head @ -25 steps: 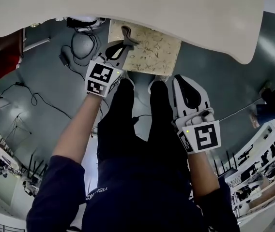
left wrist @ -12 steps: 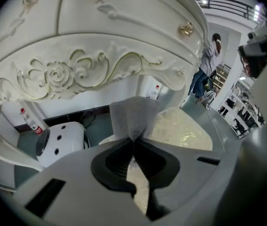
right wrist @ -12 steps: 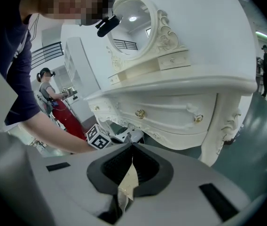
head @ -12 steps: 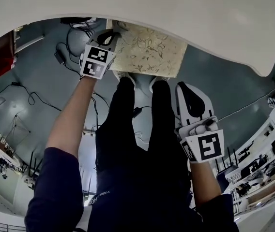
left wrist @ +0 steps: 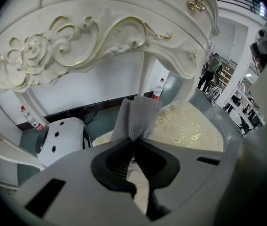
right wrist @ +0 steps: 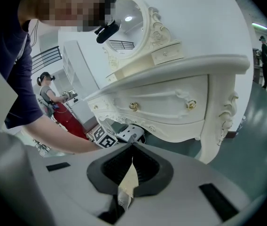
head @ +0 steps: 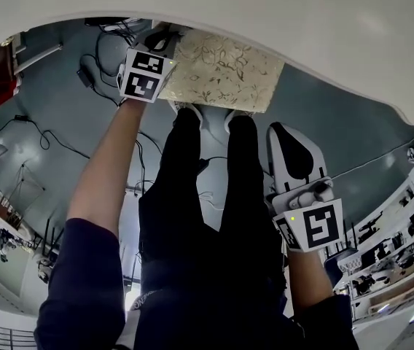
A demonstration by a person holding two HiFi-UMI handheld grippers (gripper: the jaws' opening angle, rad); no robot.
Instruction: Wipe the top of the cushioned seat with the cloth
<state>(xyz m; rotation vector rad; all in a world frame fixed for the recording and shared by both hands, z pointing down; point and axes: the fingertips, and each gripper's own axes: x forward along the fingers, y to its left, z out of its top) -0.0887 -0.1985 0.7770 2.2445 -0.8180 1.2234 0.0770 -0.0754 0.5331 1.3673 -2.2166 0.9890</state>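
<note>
The cushioned seat (head: 225, 71) is cream with a leaf pattern and stands half under the white dressing table (head: 214, 9). My left gripper (head: 162, 41) is at the seat's far left edge, just under the table's rim. In the left gripper view it (left wrist: 132, 140) is shut on a grey cloth (left wrist: 136, 117), which sticks up beyond the jaws, with the seat (left wrist: 190, 126) to the right below it. My right gripper (head: 294, 155) hangs beside the person's right leg, away from the seat. Its jaws (right wrist: 132, 147) are shut with nothing held.
The carved table apron (left wrist: 100, 36) hangs low over the seat. A white device (left wrist: 60, 138) and cables (head: 105, 49) lie on the grey floor to the left. A water bottle (left wrist: 158, 88) stands behind the seat. The person's legs (head: 207, 195) stand before the seat.
My left gripper has moved forward with the cloth, from the seat's near left part to its far left edge under the table rim. The right gripper has barely moved.
</note>
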